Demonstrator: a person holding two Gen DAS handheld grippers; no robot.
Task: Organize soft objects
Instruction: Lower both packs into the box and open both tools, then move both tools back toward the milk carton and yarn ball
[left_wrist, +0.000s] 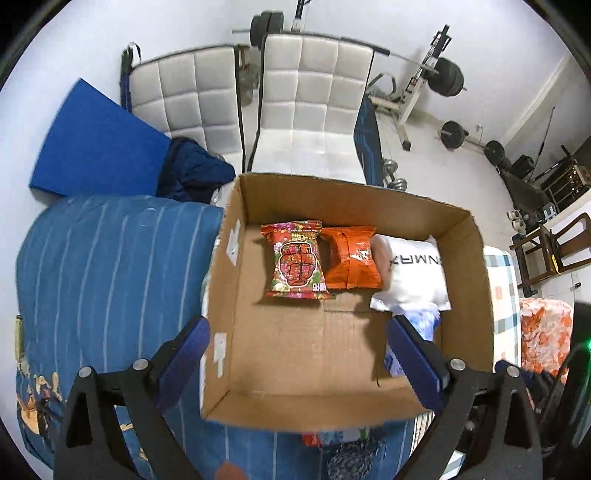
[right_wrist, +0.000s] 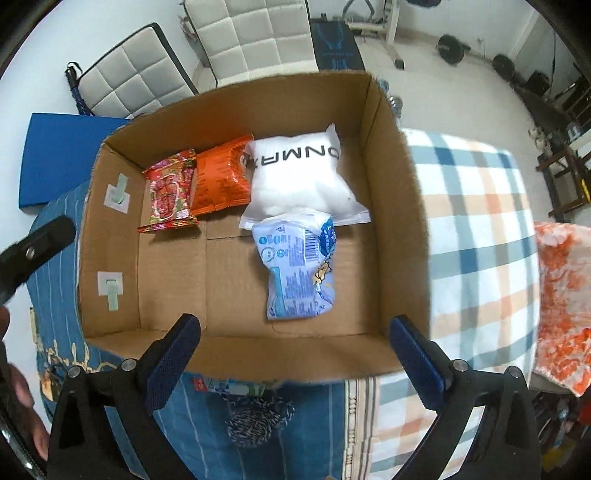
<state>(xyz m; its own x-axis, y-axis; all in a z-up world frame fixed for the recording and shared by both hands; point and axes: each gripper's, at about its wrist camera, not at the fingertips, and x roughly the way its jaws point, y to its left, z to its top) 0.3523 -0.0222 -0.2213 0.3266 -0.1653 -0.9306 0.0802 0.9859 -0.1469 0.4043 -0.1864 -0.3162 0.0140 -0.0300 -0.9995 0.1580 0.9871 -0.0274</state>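
Note:
An open cardboard box (left_wrist: 232, 295) (right_wrist: 399, 206) sits on a blue bedspread. Along its far wall lie a red patterned snack pack (left_wrist: 295, 264) (right_wrist: 170, 192), an orange snack pack (left_wrist: 351, 258) (right_wrist: 221, 177) and a white pouch with black letters (left_wrist: 413, 273) (right_wrist: 303, 177). A pale blue packet (right_wrist: 299, 269) lies in front of the white pouch; the left wrist view shows only its edge (left_wrist: 424, 321). My left gripper (left_wrist: 295, 354) is open and empty over the box's near part. My right gripper (right_wrist: 291, 354) is open and empty above the box's near wall.
A blue-white yarn ball (right_wrist: 258, 417) (left_wrist: 354, 458) and a small packet (right_wrist: 229, 387) lie on the bedspread just before the box. A checked cloth (right_wrist: 480, 240) and an orange-white cloth (right_wrist: 565, 302) lie right of the box. Two white chairs (left_wrist: 306, 96) and gym gear stand beyond.

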